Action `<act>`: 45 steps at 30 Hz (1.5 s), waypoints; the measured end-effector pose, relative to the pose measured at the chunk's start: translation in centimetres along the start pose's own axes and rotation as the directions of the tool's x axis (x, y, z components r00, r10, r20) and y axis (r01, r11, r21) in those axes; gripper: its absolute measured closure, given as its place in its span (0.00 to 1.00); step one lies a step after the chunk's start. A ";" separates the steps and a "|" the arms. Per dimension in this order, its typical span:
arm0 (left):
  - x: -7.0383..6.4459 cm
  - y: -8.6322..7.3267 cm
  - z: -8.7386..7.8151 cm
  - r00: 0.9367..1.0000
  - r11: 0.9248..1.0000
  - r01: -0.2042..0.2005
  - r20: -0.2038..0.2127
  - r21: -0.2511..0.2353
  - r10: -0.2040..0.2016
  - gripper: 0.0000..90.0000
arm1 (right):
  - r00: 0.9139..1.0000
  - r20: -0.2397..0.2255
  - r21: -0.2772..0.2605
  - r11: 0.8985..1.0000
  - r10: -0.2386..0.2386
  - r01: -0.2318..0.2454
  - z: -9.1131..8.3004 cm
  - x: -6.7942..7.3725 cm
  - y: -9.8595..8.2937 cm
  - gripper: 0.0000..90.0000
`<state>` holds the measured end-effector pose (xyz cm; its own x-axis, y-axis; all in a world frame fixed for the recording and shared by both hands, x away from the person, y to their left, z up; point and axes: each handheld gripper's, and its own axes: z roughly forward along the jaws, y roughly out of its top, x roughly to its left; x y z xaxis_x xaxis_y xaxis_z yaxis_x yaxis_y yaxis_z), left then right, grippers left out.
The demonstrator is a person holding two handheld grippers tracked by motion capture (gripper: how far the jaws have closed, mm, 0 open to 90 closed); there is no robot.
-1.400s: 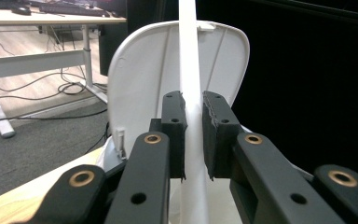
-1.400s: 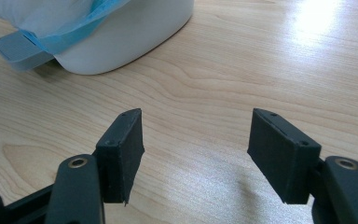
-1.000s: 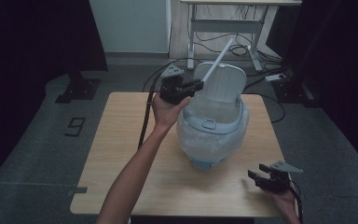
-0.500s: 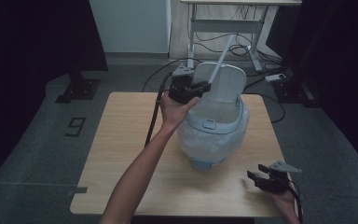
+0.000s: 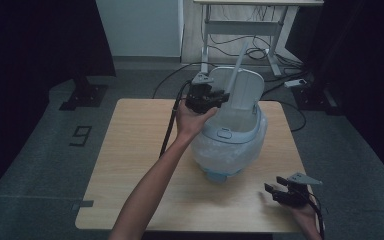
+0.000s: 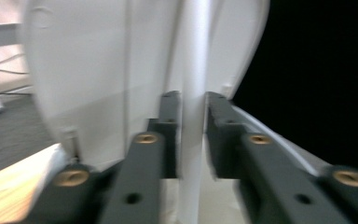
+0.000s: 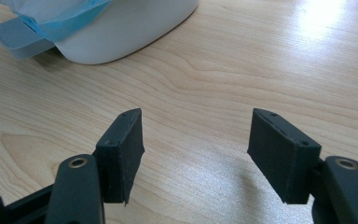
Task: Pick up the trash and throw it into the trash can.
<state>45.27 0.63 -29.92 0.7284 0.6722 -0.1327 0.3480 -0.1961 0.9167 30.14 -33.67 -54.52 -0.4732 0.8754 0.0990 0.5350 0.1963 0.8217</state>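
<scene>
- White bin (image 5: pixel 228 137) standing on the wooden table (image 5: pixel 130 170), a little right of the table's middle and nearer its far edge.
- Rounded body wrapped in a translucent, bluish plastic liner (image 5: pixel 215 157) bulging out below the pale grey-blue rim; small blue pedal poking out at the base on the near side.
- Lid (image 5: pixel 242 90) tipped up on the bin's far side, pale inside face turned toward the near side.
- Slim white handle (image 5: pixel 235 75) rising slantwise in front of the raised lid.
- Left gripper (image 6: pixel 192 135) at the bin's far left rim, pinching that white handle between both jaws.
- Right gripper (image 7: pixel 196 156) low over the table near the bin's near right side, well apart from it, jaws spread wide with nothing between.
</scene>
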 end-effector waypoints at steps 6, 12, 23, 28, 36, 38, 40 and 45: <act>0.5 -0.5 -1.4 0.999 1.000 0.004 0.053 0.005 -0.004 0.36 | 1.000 0.001 0.002 1.000 0.002 -0.002 0.0 -0.1 0.0 0.39; 0.7 -1.9 -4.1 0.996 0.999 -0.043 0.082 -0.012 0.044 0.30 | 1.000 0.003 0.002 1.000 -0.001 0.001 0.0 -0.1 0.0 0.39; 1.7 -6.5 -8.9 0.996 0.997 -0.075 0.046 -0.027 0.076 0.27 | 1.000 0.009 0.002 1.000 0.001 -0.001 0.0 -0.1 0.0 0.39; 2.4 -9.5 -10.8 0.997 0.997 -0.064 0.029 -0.038 0.065 0.28 | 1.000 0.011 0.005 1.000 0.001 -0.001 0.0 -0.1 0.0 0.39; 3.1 -14.0 -12.7 0.997 0.997 -0.080 -0.021 0.004 0.080 0.27 | 1.000 0.014 0.010 1.000 -0.007 0.006 0.1 0.1 0.0 0.39; 3.3 -15.1 -12.9 0.997 0.998 -0.068 -0.026 0.009 0.068 0.27 | 1.000 0.014 0.013 1.000 -0.011 0.011 0.1 0.2 0.0 0.39; 3.4 -16.2 -13.0 0.998 0.998 -0.055 -0.029 0.017 0.055 0.27 | 1.000 0.015 0.015 1.000 -0.013 0.013 0.2 0.3 0.0 0.39; 4.1 -18.4 -12.9 0.999 0.999 -0.021 -0.037 0.038 0.022 0.28 | 1.000 0.016 0.016 1.000 -0.018 0.017 0.3 0.4 0.0 0.39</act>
<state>34.25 16.18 -42.51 0.7140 0.6932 -0.0984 0.3546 -0.2369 0.9045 30.13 -33.17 -54.67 -0.4714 0.8787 0.0757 0.5382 0.2186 0.8140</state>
